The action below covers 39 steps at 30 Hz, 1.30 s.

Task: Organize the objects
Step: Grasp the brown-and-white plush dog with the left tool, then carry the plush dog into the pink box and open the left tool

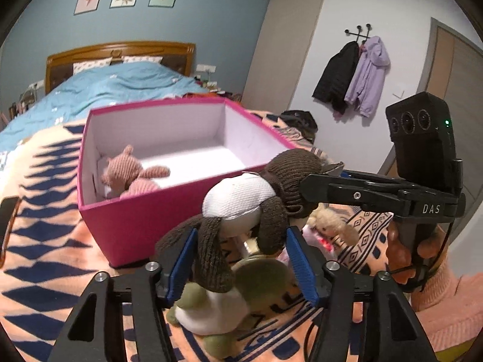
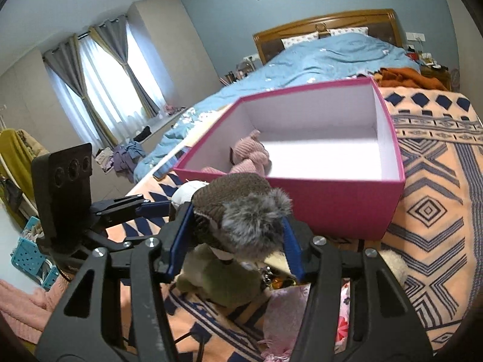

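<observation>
A brown and white plush toy [image 1: 238,202] with a grey furry head [image 2: 250,217] hangs above the patterned blanket, held from both ends. My left gripper [image 1: 241,262] is shut on its dangling brown limbs and lower body. My right gripper [image 2: 235,238] is shut on the furry head; in the left wrist view it reaches in from the right [image 1: 306,187]. Just beyond stands an open pink box [image 1: 120,226] with white inner walls [image 2: 332,208]. A pink knitted teddy [image 1: 129,175] lies in its near left corner [image 2: 250,157].
Under the held toy lie a green plush [image 1: 259,283], a cream plush [image 1: 329,223] and a pink fluffy item [image 2: 286,310] on the orange and navy blanket [image 2: 428,211]. A blue-covered bed [image 2: 326,57] stretches behind the box. A person's hand in a pink sleeve [image 1: 449,292] holds the right gripper.
</observation>
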Available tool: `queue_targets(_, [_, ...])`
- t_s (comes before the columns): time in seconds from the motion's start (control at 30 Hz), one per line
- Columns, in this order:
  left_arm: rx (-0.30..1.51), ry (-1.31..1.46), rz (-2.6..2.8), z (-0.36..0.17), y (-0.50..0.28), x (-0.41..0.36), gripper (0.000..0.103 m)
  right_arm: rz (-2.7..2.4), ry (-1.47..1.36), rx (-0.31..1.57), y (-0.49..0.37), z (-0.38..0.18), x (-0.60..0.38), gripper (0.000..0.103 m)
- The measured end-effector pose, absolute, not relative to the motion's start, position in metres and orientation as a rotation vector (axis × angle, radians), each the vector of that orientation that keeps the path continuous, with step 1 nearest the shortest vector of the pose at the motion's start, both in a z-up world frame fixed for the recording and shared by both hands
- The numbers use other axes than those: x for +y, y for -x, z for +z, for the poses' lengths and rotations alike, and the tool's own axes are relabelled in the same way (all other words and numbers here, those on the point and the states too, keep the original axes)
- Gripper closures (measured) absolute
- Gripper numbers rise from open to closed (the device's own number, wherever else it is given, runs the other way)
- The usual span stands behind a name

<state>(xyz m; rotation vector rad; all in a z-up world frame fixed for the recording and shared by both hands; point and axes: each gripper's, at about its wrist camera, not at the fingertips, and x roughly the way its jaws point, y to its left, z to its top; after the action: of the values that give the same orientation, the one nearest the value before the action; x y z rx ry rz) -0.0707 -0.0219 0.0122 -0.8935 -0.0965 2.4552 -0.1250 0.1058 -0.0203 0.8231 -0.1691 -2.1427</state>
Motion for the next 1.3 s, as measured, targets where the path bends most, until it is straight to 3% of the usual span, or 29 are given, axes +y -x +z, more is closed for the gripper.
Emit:
queue_targets(0.6, [-0.057, 0.803, 2.542, 0.059, 0.095, -0.022, 0.049, -2.129, -0.713, -0.183, 0.15, 0.021, 0.101, 0.046])
queue_targets(1.3, [-0.061, 0.913, 2.636, 0.063, 0.173, -0.044, 0.049, -2.105, -0.785, -0.246, 0.237, 0.025, 0.068, 0.046])
